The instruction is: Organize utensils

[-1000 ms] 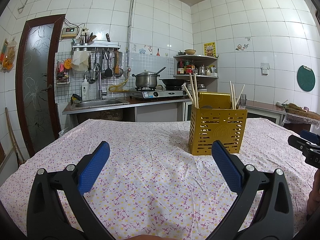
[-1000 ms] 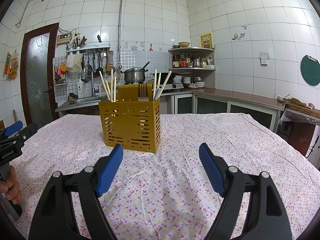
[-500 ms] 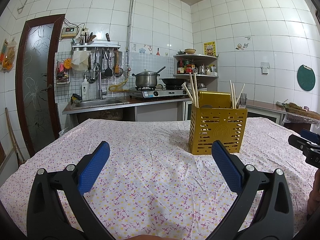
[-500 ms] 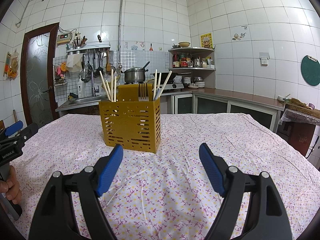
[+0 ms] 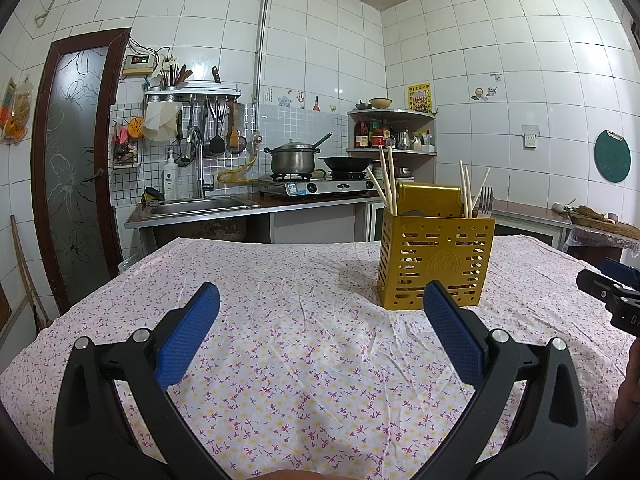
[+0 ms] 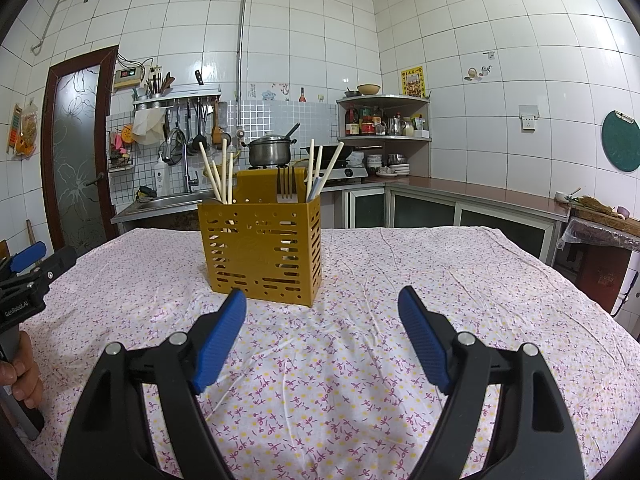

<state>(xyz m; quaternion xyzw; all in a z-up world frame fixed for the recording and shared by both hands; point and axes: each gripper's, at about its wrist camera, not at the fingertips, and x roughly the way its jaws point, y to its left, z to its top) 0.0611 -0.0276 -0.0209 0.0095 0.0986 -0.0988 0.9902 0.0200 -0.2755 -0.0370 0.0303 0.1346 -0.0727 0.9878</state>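
Observation:
A yellow perforated utensil holder (image 5: 435, 262) (image 6: 262, 252) stands upright on the table with the floral cloth (image 5: 300, 332) (image 6: 420, 280). It holds pale chopsticks (image 6: 219, 176) at both ends and a fork (image 6: 287, 186) in the middle; the fork (image 5: 485, 204) shows at its right end in the left wrist view. My left gripper (image 5: 320, 300) is open and empty, with the holder just beyond its right finger. My right gripper (image 6: 322, 300) is open and empty, a short way in front of the holder.
Behind the table runs a kitchen counter with a sink (image 5: 200, 204), a gas stove with a pot (image 5: 292, 160) and a wok, and a corner shelf (image 5: 390, 132). A brown door (image 5: 76, 160) is at left. The other gripper shows at each view's edge.

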